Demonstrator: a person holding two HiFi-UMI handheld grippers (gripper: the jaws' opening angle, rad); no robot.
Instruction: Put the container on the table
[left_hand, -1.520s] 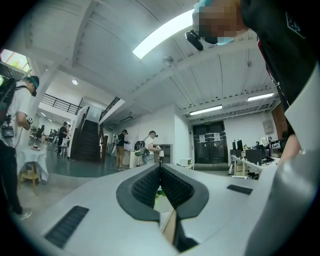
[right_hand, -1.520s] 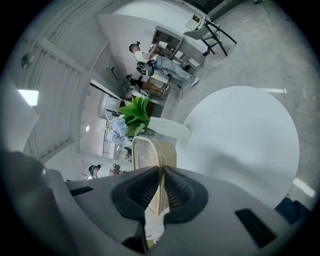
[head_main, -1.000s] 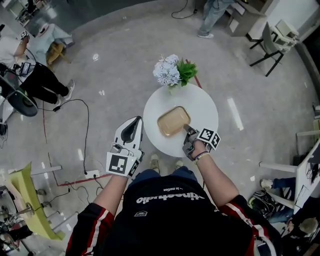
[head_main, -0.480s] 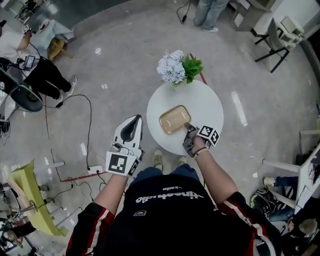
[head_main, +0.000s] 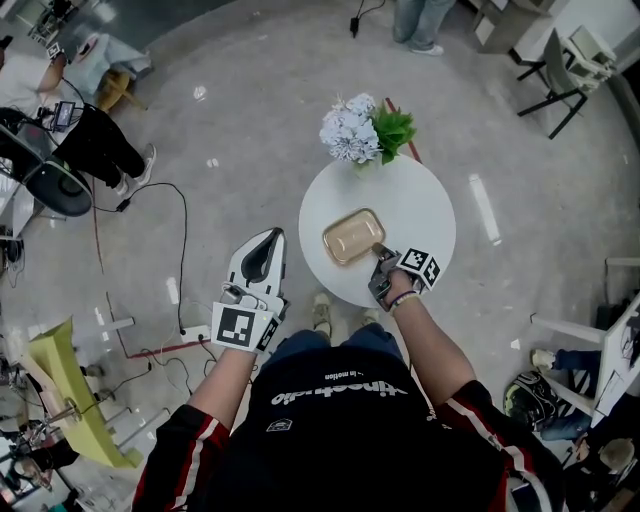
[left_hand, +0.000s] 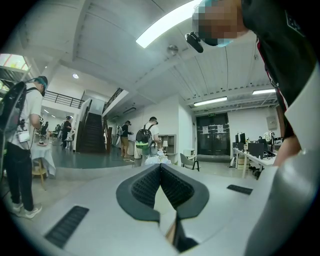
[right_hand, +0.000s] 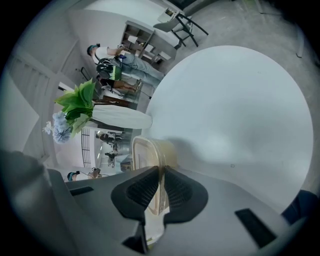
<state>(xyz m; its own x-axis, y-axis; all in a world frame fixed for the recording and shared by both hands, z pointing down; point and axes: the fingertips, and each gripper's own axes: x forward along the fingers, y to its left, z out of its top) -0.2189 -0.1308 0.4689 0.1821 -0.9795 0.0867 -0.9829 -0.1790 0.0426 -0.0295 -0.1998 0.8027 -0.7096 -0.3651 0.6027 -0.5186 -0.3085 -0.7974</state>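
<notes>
Right tongs (head_main: 377, 252) pinch the container (head_main: 352, 236) by its rim over the table (head_main: 420, 200); left tongs (head_main: 263, 240) closed, empty.

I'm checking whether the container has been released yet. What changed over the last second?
Hardly anything. The right gripper stays shut on the near edge of the container over the round table; nothing was let go. Table, container and flowers drift slightly up and right in the picture together, which looks like head movement. The left gripper stays shut and empty, off the table's left side.
</notes>
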